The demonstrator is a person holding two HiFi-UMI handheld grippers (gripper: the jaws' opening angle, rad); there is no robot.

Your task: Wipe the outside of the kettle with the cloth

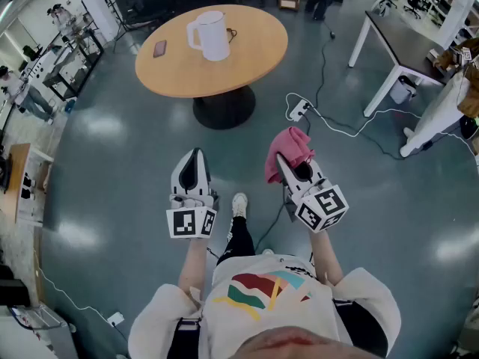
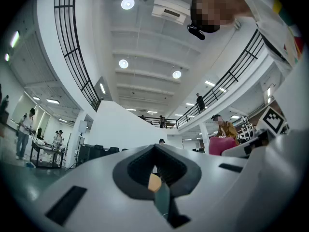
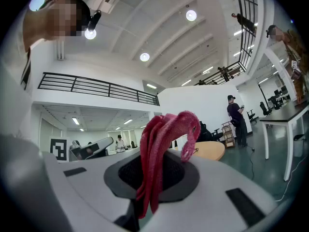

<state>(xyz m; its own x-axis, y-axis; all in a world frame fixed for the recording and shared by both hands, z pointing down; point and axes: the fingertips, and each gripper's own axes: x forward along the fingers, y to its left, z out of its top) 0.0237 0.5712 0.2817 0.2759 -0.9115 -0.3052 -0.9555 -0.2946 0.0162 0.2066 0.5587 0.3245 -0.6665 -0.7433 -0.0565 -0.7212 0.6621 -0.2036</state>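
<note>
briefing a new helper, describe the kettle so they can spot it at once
Find the round wooden table ahead of the person. The kettle stands upright on it, a jug with a side handle. It is tall and white, unlike the small flat dark object lying beside it.

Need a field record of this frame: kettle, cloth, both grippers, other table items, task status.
kettle: white, upright on the round wooden table
cloth: pink, bunched, clamped in the right gripper
right gripper: shut on the cloth, held over the floor, short of the table
left gripper: shut, nothing between its jaws, beside the right gripper
phone: flat on the table, left of the kettle in the head view
task status: wiping not yet begun; the cloth is well apart from the kettle
</note>
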